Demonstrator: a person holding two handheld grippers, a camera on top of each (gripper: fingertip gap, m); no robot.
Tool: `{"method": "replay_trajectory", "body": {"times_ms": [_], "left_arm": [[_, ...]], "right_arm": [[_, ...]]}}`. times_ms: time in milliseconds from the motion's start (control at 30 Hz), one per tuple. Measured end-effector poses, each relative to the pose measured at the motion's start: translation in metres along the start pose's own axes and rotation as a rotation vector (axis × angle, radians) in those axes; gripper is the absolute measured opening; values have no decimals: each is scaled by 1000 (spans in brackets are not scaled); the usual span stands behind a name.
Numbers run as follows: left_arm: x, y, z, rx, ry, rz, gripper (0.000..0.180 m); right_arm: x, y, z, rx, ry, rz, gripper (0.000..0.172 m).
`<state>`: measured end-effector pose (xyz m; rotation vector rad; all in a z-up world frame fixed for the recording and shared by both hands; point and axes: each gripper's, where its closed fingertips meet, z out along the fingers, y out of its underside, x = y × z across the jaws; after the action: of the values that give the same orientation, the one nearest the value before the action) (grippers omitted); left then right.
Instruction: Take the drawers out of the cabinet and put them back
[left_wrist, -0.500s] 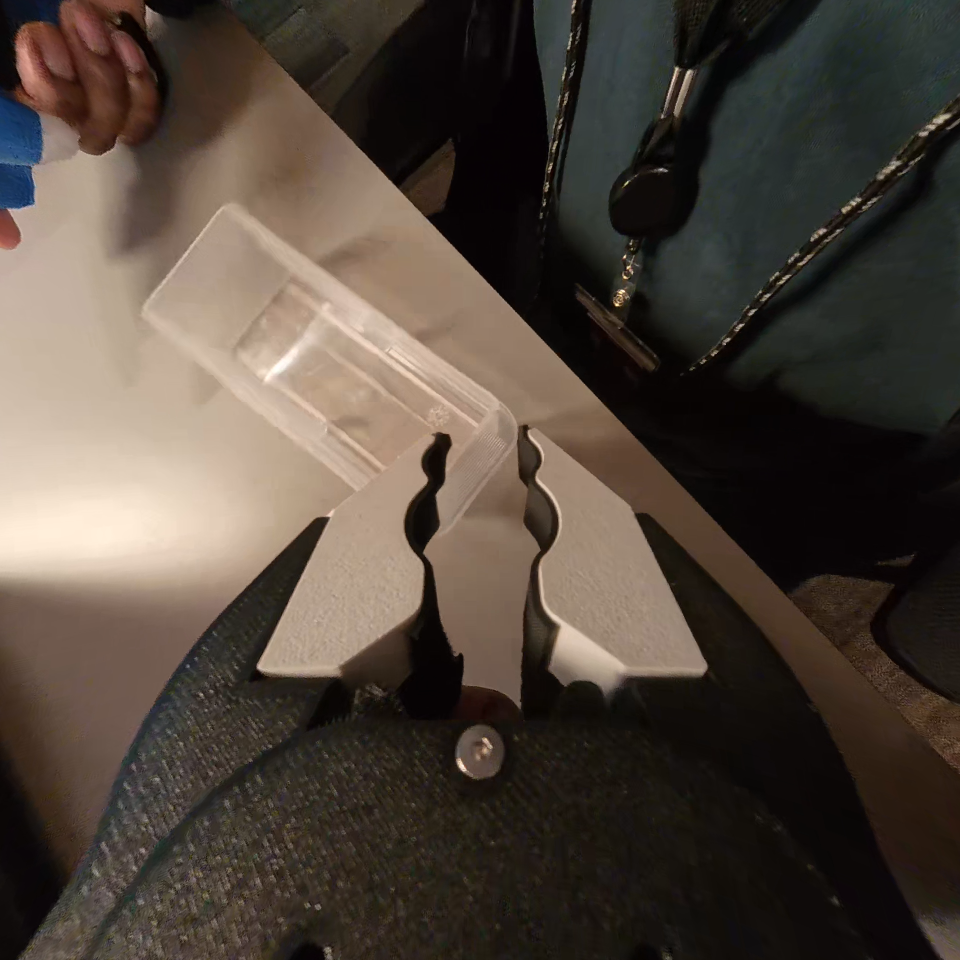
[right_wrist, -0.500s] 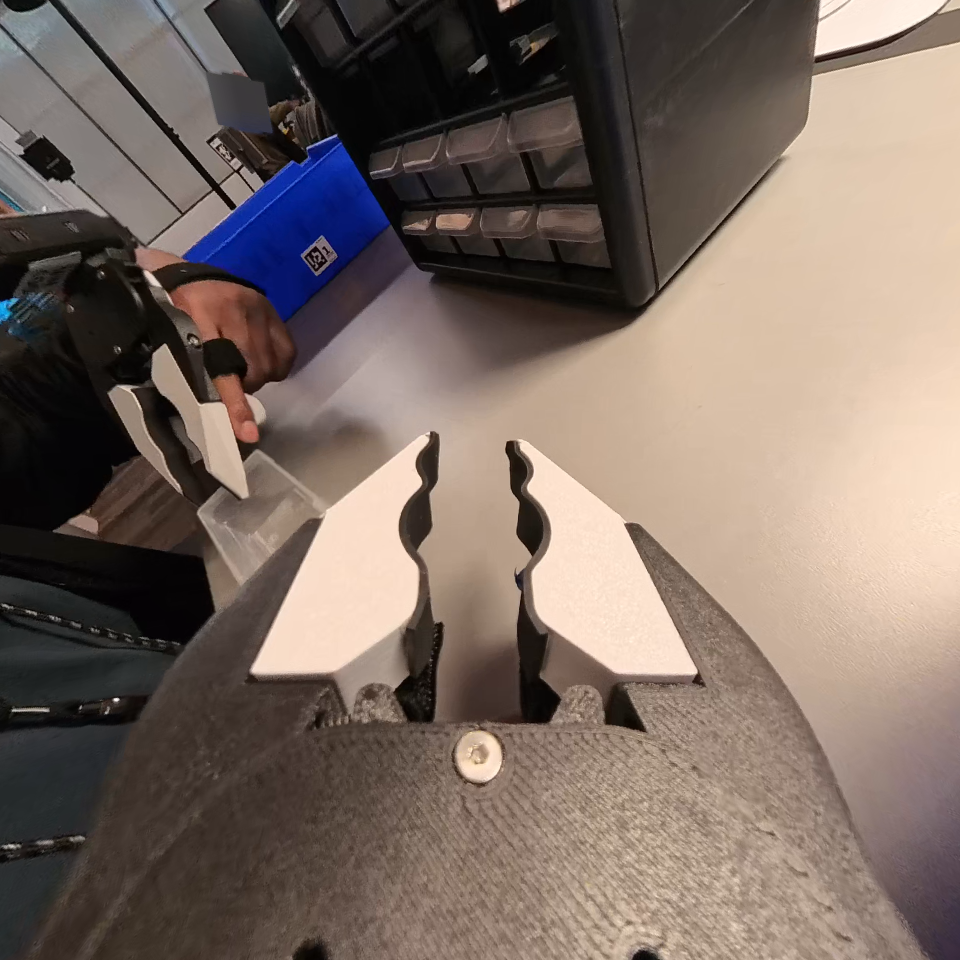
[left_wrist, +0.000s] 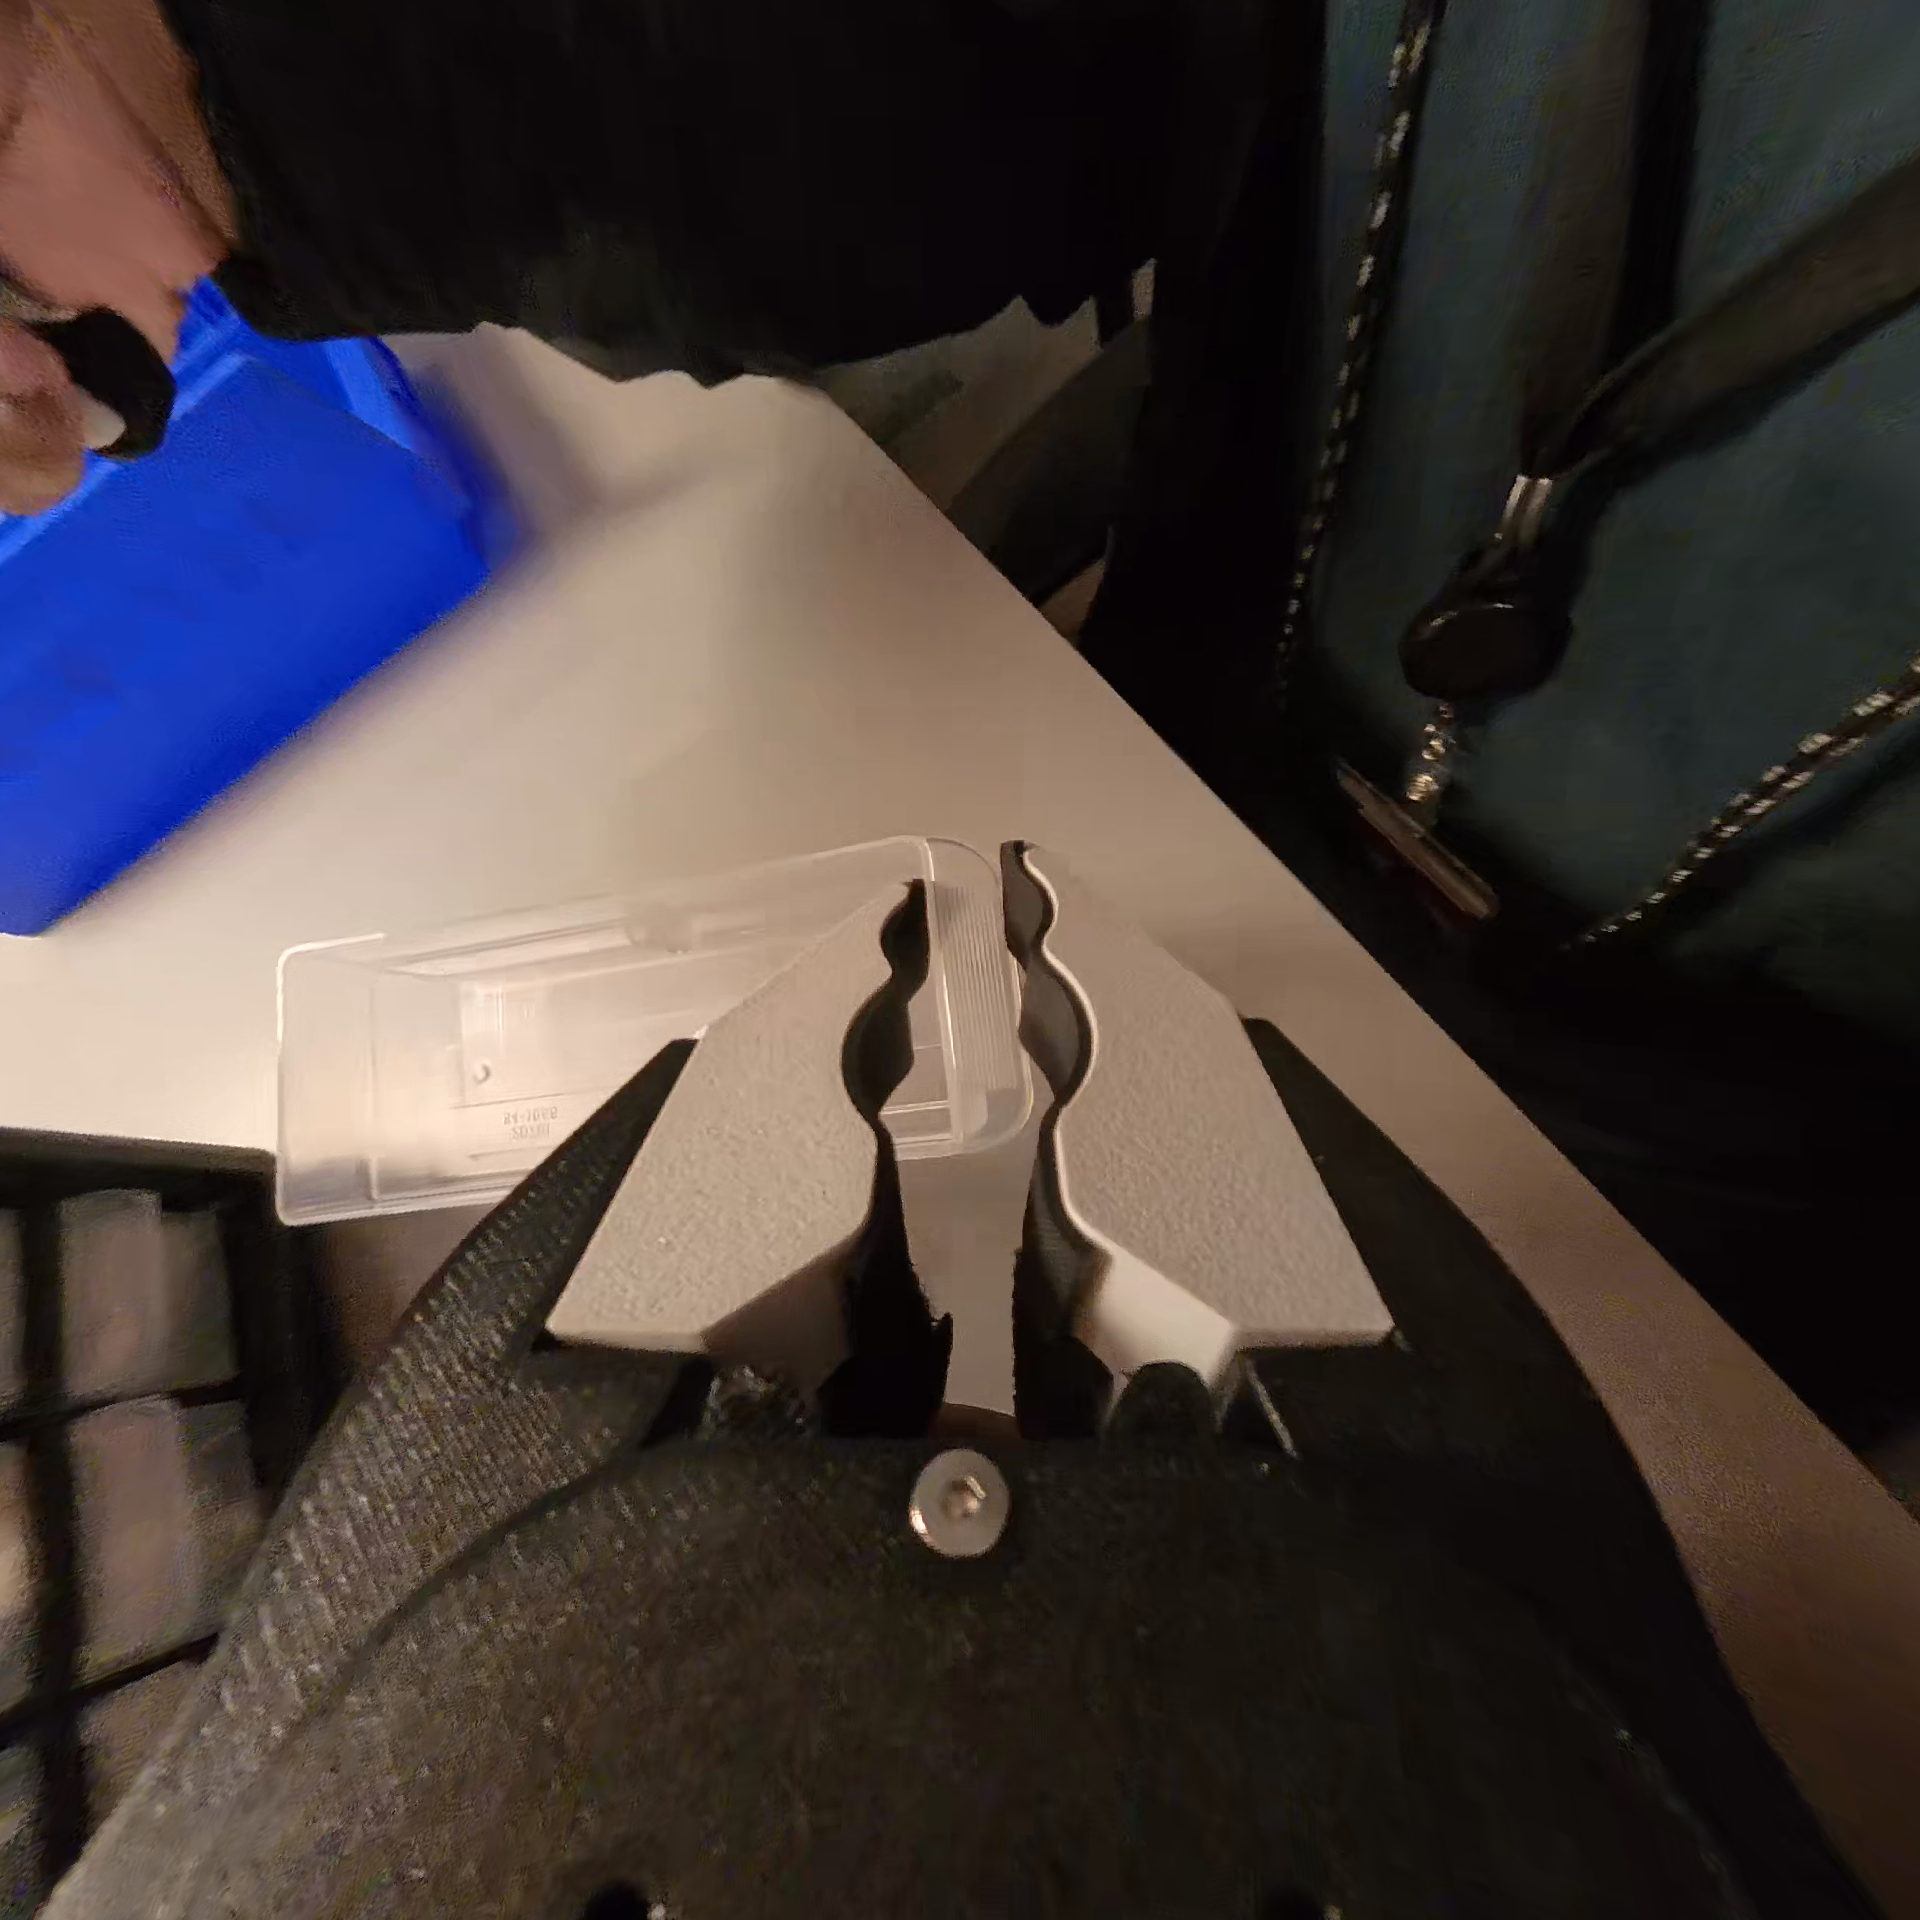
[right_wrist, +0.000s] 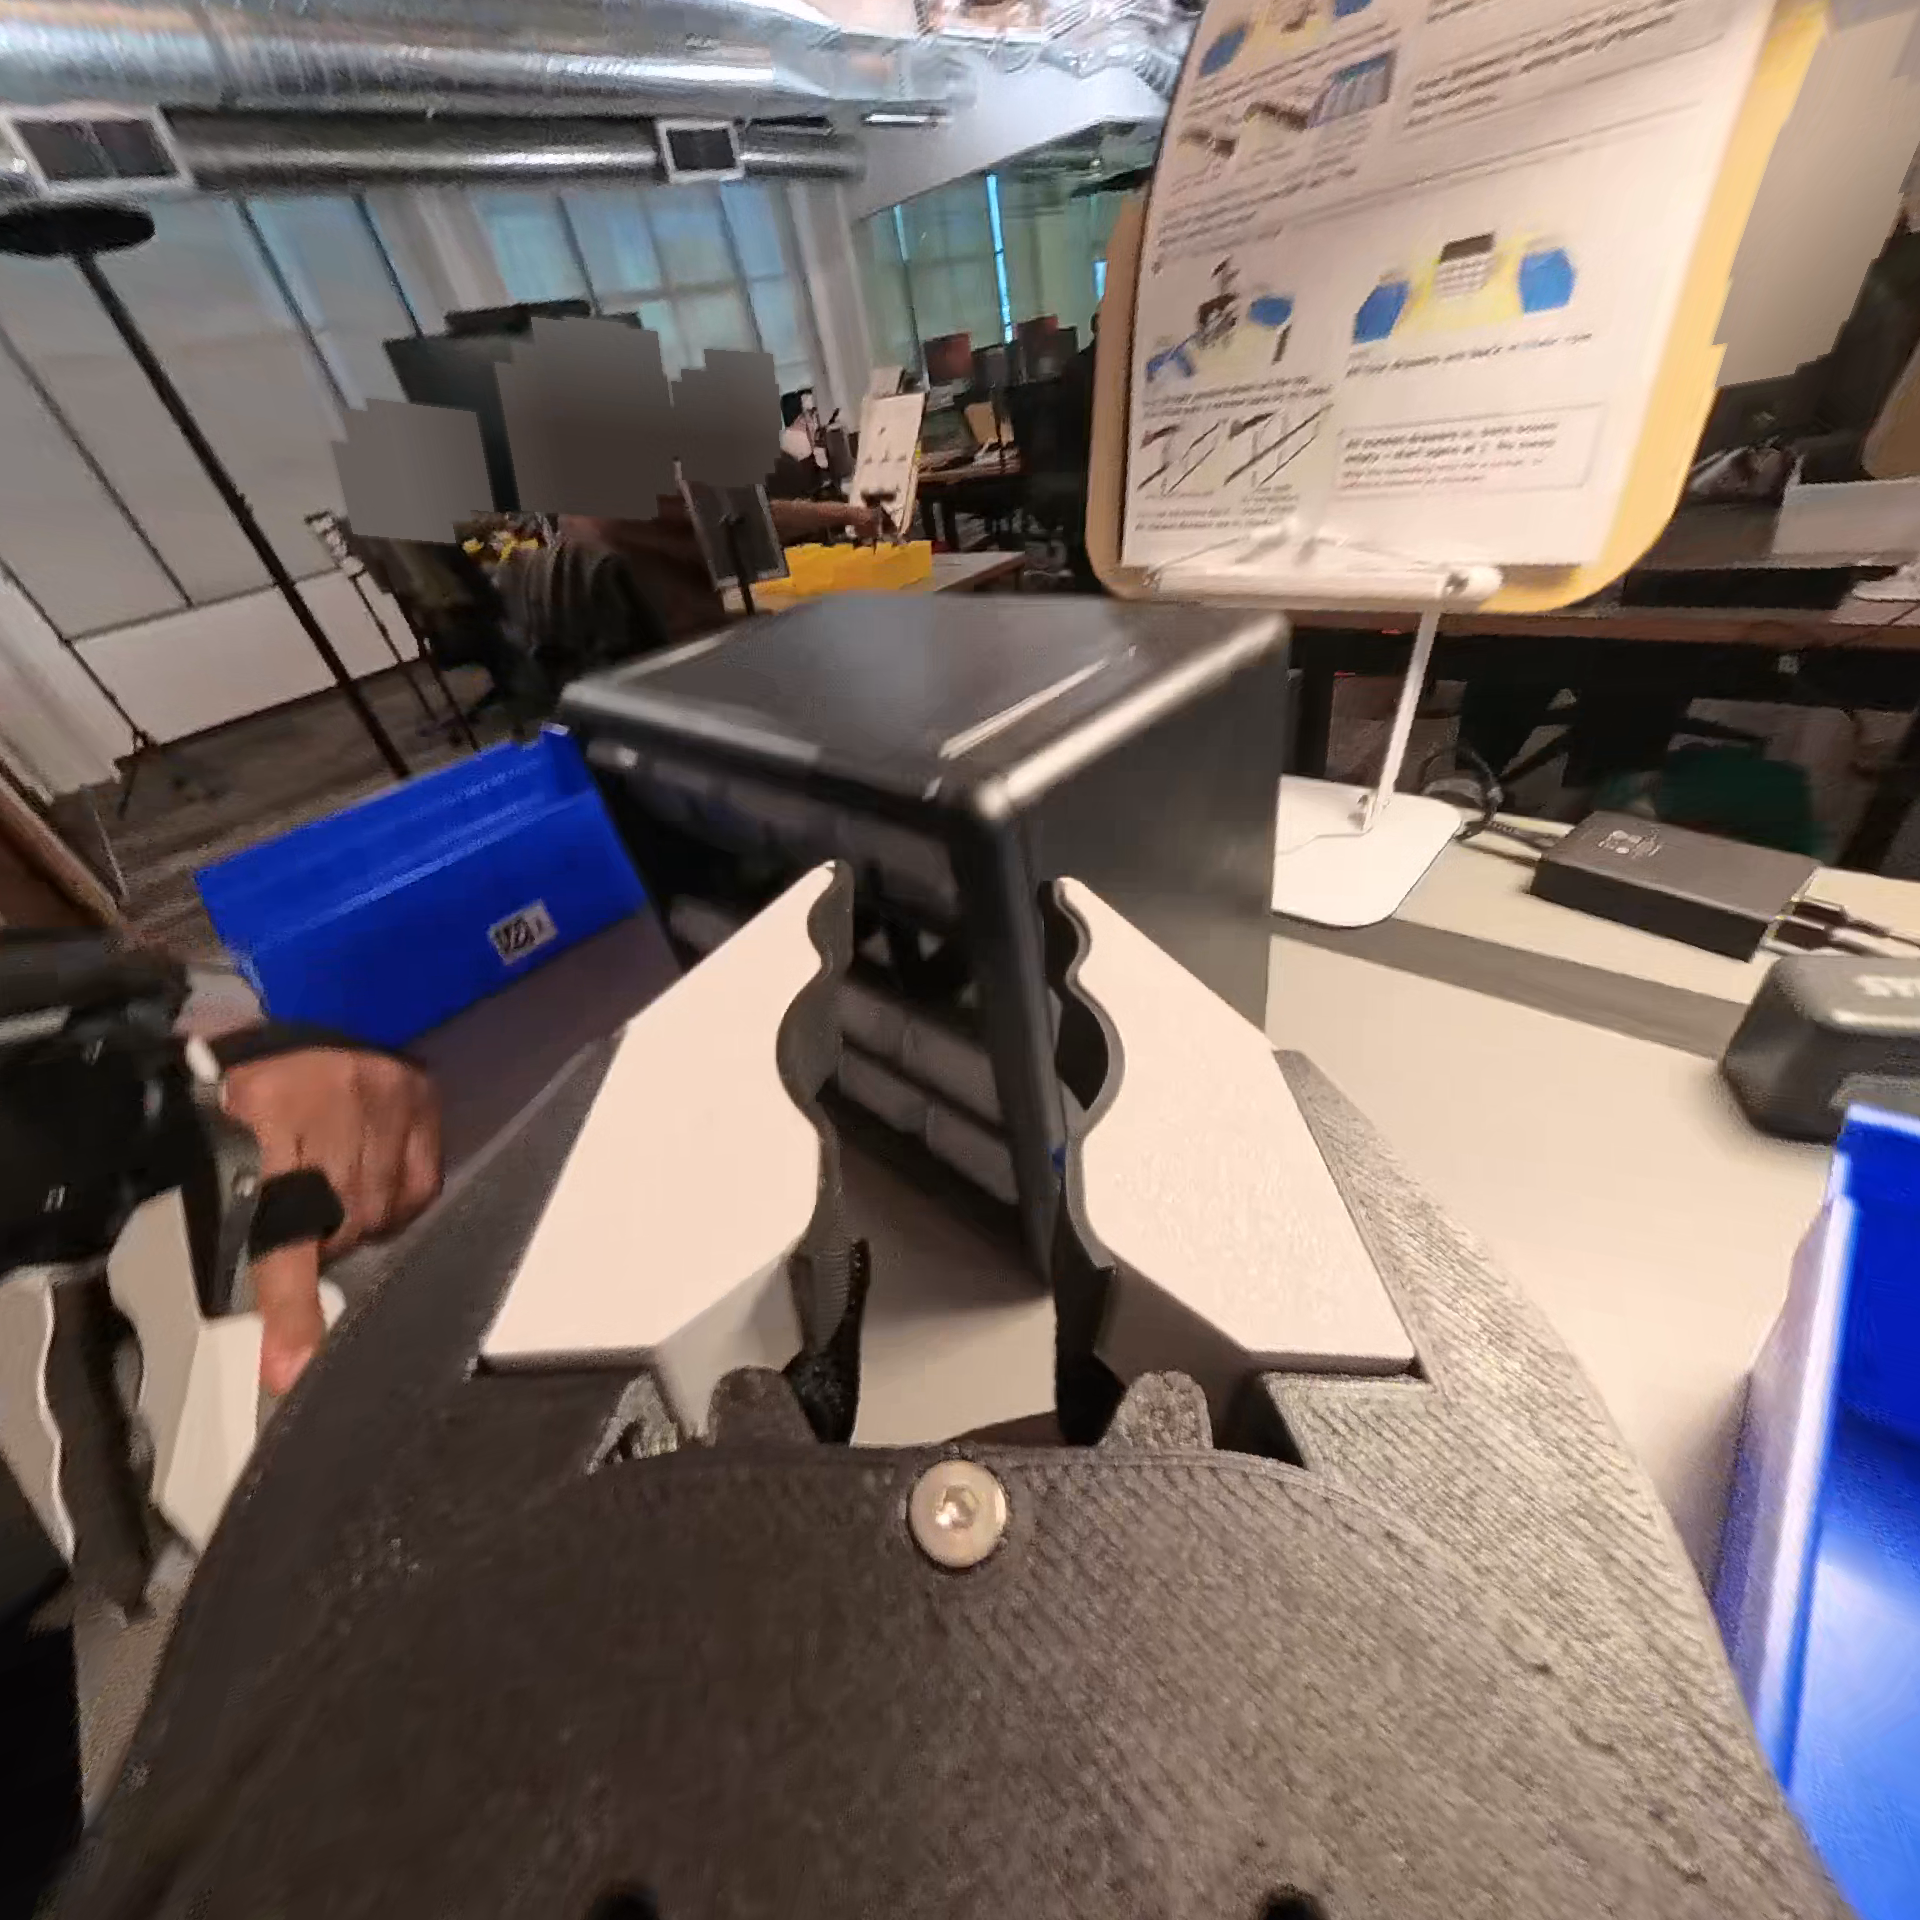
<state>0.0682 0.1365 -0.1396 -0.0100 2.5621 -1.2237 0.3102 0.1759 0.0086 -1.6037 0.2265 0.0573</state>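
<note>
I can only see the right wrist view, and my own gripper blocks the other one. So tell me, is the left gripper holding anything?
Observer: Yes. In the left wrist view, the left gripper is closed on the ribbed front tab of a clear plastic drawer.
Operator: Is anything inside that drawer?
Observer: It looks empty. Only the grey table shows through its clear walls.
Operator: Which way does it lie?
Observer: Its body runs out to the left of the fingers, and its far end is near the black drawer cabinet at that view's lower left.
</note>
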Motion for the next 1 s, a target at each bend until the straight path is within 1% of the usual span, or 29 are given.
{"method": "replay_trajectory", "body": {"times_ms": [33,67,167,267,400,500,633,700,800,1000], "left_arm": [[-5,-3,-2,-4,-21,13,14],[-11,-5,-4,-15,-41,24,14],[-31,-6,-9,-69,-91,45,15],[-54,-9,-14,-112,-126,54,14],[-84,-15,-19,-156,-169,34,14],[-101,-11,-17,-175,-183,-24,14],[-111,0,-13,-219,-190,-73,15],[-117,0,-13,-223,-200,-81,15],[-123,-5,-11,-210,-199,-92,15],[-127,-11,-14,-224,-239,-87,15]], "right_arm": [[6,-10,8,-4,11,32,39],[12,-17,18,-23,17,69,41],[26,-28,51,-89,4,161,53],[43,-34,81,-144,-3,183,64],[55,-38,103,-131,-35,186,65],[58,-33,113,-103,-54,200,64],[59,-32,119,-107,-53,186,66],[62,-29,119,-115,-39,176,66],[65,-25,120,-115,-34,212,67],[69,-15,119,-154,-30,215,67]]}}
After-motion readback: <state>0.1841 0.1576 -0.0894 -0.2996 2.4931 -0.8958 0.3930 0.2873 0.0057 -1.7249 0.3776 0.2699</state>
